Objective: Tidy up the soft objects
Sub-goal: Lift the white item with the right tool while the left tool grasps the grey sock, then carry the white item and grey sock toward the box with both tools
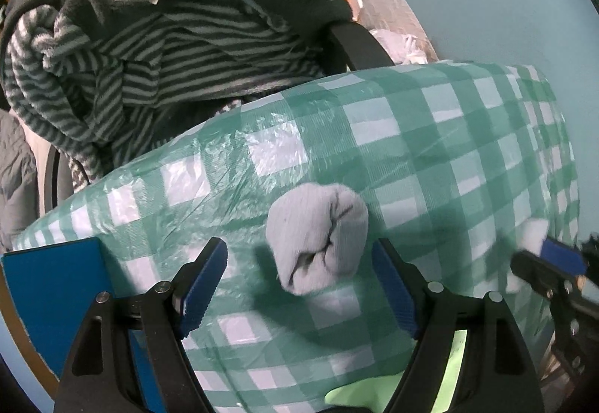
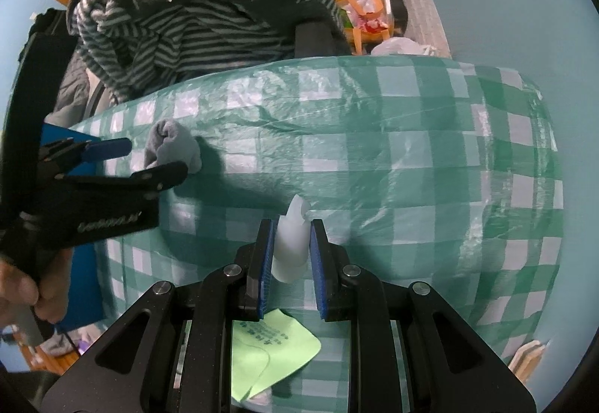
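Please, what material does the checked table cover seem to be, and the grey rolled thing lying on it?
The green-and-white checked table cover looks like thin plastic film: glossy, with crinkles and shiny glare patches. The grey rolled sock looks like soft knitted fabric, probably cotton: matte, with fine ribbing and folded edges. The left gripper stands open around it.

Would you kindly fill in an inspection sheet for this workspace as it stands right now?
Surface: green-and-white checked plastic cover, wrinkled.
Job's things: grey rolled sock lying on the cover; white soft item held by the right tool.
Clutter: green paper note; blue board at the left edge.
Grippers: left tool open, fingers either side of the sock; right tool shut on the white item.
Cables: nothing seen.
Surroundings: striped fleece garment piled on a chair; orange-handled bag; white plastic bag.
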{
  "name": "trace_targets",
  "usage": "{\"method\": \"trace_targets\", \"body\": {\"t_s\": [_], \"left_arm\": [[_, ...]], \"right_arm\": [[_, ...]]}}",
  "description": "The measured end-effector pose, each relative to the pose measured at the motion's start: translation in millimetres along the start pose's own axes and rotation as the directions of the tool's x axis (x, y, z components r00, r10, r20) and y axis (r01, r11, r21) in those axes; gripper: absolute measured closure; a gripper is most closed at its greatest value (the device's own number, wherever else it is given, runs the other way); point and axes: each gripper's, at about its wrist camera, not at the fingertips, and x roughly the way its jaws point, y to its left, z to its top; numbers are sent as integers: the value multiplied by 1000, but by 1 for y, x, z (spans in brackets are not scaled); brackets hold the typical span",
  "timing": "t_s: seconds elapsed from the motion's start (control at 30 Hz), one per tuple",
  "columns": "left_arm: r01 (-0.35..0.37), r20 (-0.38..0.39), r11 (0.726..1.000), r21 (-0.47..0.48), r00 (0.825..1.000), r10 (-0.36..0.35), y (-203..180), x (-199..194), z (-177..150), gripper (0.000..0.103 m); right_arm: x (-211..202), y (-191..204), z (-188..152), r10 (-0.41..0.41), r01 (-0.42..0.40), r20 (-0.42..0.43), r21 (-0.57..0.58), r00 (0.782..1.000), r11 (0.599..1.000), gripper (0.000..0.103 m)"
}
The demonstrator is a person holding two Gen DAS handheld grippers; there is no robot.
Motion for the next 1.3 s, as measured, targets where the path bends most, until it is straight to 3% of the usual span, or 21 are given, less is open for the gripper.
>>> {"method": "trace_targets", "body": {"t_s": [0.23, 0.3, 0.4, 0.5, 0.73, 1.3], "left_arm": [[11, -1, 1000, -25, 1000, -11, -1, 9, 7, 25], [25, 1, 999, -30, 1000, -25, 0, 9, 7, 48], [38, -7, 999, -31, 999, -38, 1, 12, 5, 65], [27, 5, 1000, 0, 1000, -27, -2, 10, 1, 74], [5, 17, 1000, 26, 1000, -5, -5, -1, -11, 76], [37, 82, 999, -13, 996, -36, 6, -54, -59, 76]], "right_arm": [[-2, -7, -2, -7, 7, 2, 5, 1000, 1000, 84], [-3, -9, -1, -11, 11, 5, 2, 1000, 1000, 84], [-4, -9, 0, -17, 17, 7, -6, 1000, 1000, 84], [-4, -8, 1, -23, 23, 8, -19, 1000, 1000, 84], [-9, -1, 2, -19, 20, 21, -52, 1000, 998, 84], [-41, 29, -7, -21, 31, 58, -163, 998, 986, 84]]}}
